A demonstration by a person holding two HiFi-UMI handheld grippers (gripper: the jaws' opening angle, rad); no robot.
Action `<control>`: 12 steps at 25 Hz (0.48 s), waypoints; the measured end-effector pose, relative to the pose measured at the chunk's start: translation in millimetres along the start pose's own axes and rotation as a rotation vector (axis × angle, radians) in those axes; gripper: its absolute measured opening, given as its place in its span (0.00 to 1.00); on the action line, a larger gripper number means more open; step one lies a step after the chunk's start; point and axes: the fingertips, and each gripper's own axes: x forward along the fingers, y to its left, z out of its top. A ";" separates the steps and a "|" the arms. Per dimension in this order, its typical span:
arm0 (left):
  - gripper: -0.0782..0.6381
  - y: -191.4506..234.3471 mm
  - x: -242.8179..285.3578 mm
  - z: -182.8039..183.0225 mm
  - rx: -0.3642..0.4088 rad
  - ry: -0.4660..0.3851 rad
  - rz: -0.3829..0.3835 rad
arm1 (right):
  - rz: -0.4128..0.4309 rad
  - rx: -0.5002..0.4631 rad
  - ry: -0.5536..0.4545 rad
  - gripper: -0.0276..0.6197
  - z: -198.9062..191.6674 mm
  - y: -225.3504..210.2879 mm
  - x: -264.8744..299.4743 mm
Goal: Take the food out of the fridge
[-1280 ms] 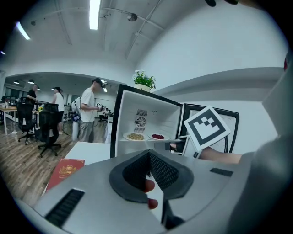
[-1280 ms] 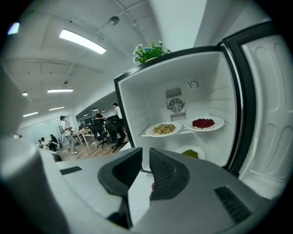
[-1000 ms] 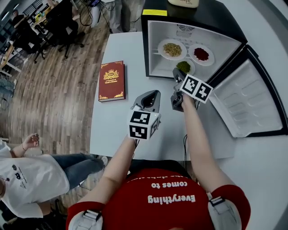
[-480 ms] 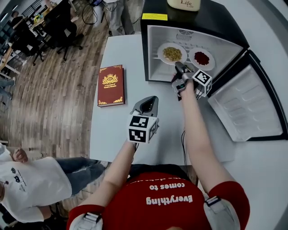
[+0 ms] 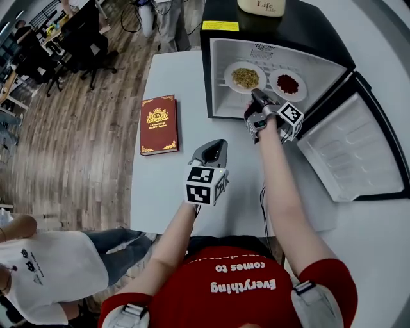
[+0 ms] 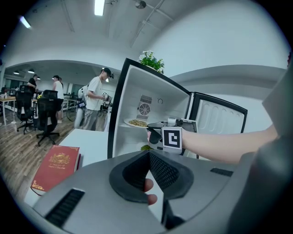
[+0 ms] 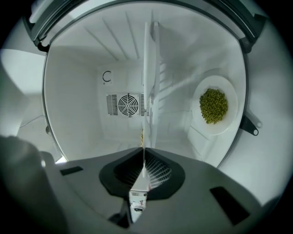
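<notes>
A small black fridge (image 5: 218, 70) stands open on the white table. On its shelf sit a white plate of yellow-brown food (image 5: 245, 77) and a plate of red food (image 5: 287, 84). A plate of green food (image 7: 214, 106) lies on the fridge floor. My right gripper (image 5: 256, 96), rolled onto its side, reaches in at shelf height. Its jaws have just been closing and now pinch a thin white edge (image 7: 143, 167), apparently the rim of the yellow-food plate. My left gripper (image 5: 216, 146) hovers over the table in front of the fridge, shut and empty.
A red book (image 5: 159, 125) lies on the table's left part. The fridge door (image 5: 355, 150) hangs wide open to the right. A white container (image 5: 261, 6) stands on top of the fridge. A person in a white shirt (image 5: 51, 256) stands at the lower left.
My right gripper moved forward into the fridge, rolled onto its side and closed on the white rim; it now hides the green plate in the head view. The left gripper sank a little.
</notes>
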 end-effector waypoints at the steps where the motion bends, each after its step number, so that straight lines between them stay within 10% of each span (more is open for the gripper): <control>1: 0.12 -0.3 -0.1 0.0 0.000 -0.001 -0.002 | 0.004 0.003 0.002 0.08 -0.5 -0.1 -2.2; 12: 0.12 -6.3 -23.7 7.5 0.000 -0.039 -0.003 | 0.123 0.043 0.063 0.08 -28.7 15.1 -74.7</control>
